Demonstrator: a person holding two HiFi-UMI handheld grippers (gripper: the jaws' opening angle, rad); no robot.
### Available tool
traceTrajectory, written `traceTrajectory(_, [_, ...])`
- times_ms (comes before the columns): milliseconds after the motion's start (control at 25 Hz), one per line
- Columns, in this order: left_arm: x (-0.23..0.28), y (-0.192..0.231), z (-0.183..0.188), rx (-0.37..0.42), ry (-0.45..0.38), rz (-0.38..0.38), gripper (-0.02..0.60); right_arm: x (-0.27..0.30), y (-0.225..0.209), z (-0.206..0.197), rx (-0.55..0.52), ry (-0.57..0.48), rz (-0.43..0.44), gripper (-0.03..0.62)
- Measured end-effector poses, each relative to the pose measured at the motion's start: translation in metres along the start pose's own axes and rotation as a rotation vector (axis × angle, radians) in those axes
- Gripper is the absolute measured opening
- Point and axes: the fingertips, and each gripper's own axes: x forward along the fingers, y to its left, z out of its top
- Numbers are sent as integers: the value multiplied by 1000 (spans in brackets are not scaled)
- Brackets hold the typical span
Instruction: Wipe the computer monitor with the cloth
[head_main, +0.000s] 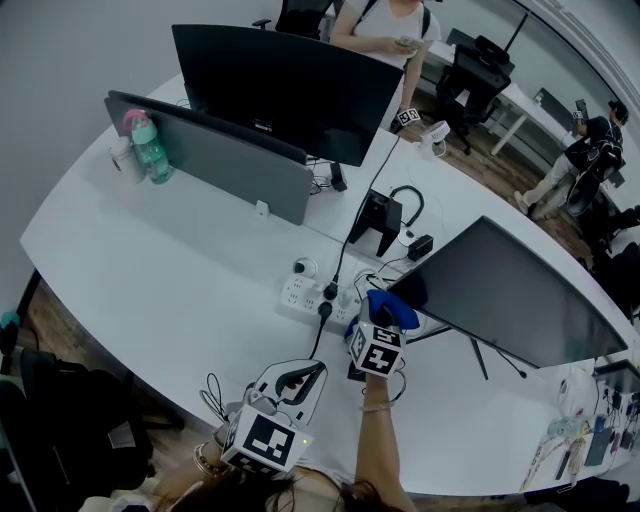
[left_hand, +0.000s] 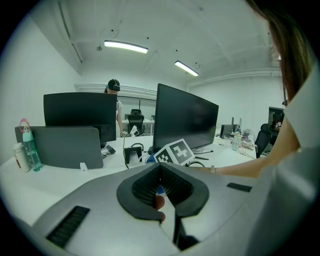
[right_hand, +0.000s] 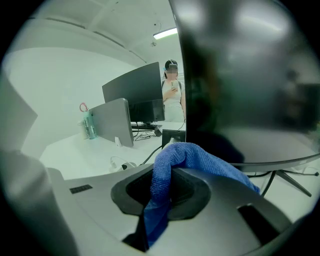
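Note:
The dark monitor (head_main: 510, 295) stands on the white desk at the right, and it fills the right side of the right gripper view as a blurred black monitor (right_hand: 240, 90). My right gripper (head_main: 383, 326) is shut on a blue cloth (head_main: 393, 308), which is held at the screen's lower left corner. In the right gripper view the cloth (right_hand: 200, 160) bunches over the right gripper (right_hand: 170, 172), with its jaws closed on it. My left gripper (head_main: 305, 375) hovers low near the desk's front edge. In its own view the left gripper (left_hand: 161, 172) is shut on nothing.
A white power strip (head_main: 310, 297) with cables lies just left of the cloth. Behind it stand a black headphone stand (head_main: 378, 220), a second monitor (head_main: 285, 90), a grey panel (head_main: 215, 160) and bottles (head_main: 150, 150). A person (head_main: 390, 30) stands beyond the desk.

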Motion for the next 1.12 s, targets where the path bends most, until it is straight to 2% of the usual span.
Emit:
traceTrajectory(360, [2,6,-2,-12,-1,5,9,-4,-3,8,-7,-6,-23,63])
traceTrajectory(760, [4,7,-2,-12,-3,-8,9,-14,-4,33,-9,-63,-40,63])
traceTrajectory(1120, [0,14,-2,-27,-3,14,9,-25,-7,54,114,-135,-90,63])
